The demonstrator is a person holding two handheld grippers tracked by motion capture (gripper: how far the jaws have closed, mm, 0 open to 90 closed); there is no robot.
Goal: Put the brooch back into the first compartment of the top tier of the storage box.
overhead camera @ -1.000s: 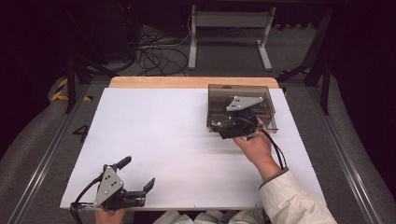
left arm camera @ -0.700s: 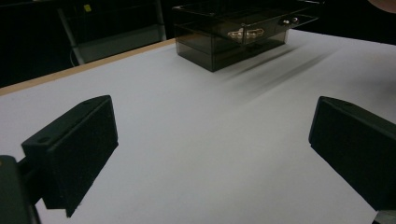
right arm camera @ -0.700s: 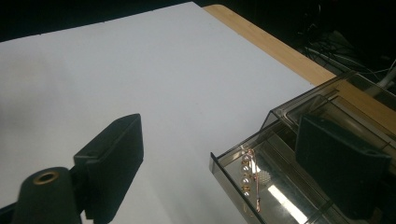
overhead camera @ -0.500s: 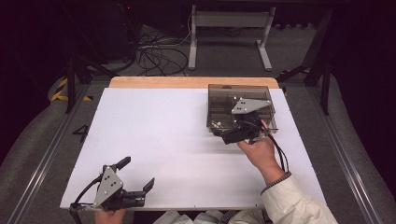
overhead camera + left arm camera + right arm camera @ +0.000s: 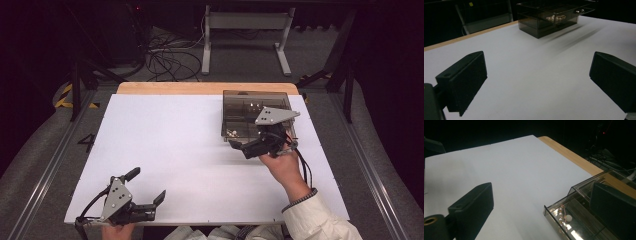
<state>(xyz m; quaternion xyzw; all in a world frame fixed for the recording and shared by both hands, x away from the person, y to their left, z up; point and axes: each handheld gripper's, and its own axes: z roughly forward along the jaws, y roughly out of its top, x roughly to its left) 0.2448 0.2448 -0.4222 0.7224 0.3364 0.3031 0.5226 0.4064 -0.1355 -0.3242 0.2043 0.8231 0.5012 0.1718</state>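
White rectangular surface (image 5: pixel 190 150) with a pale wooden strip along its far edge carried one object: a smoky translucent plastic box with inner compartments (image 5: pixel 245 112), sitting at the far right part of the surface, close to the wooden strip. In the right gripper view, the near compartment held a thin gold-coloured chain with small pale beads (image 5: pixel 562 216) and a small white round bead (image 5: pixel 569 217) just beside it. In the left gripper view the same box (image 5: pixel 549 18) stood well away, with the gold-coloured item visible through its wall.

Right gripper (image 5: pixel 240 146) was held in the person's right hand (image 5: pixel 282 167) at the box's near edge, pointing left across the surface. Its jaws stood apart with nothing between them; in the right gripper view one jaw lay over bare white surface, the other over the box. A grey three-cornered plate (image 5: pixel 274 115) sat on top, overlapping the box in the high view. White sleeve with a dark-striped cuff (image 5: pixel 310 215) came in from the bottom right.

Left gripper (image 5: pixel 146 192) lay at the near left corner of the surface, well apart from the box. Its jaws were wide apart and empty, with only white surface between them.

Dark floor with black cables (image 5: pixel 170 55) and a grey metal frame (image 5: pixel 245 30) lay beyond the surface.
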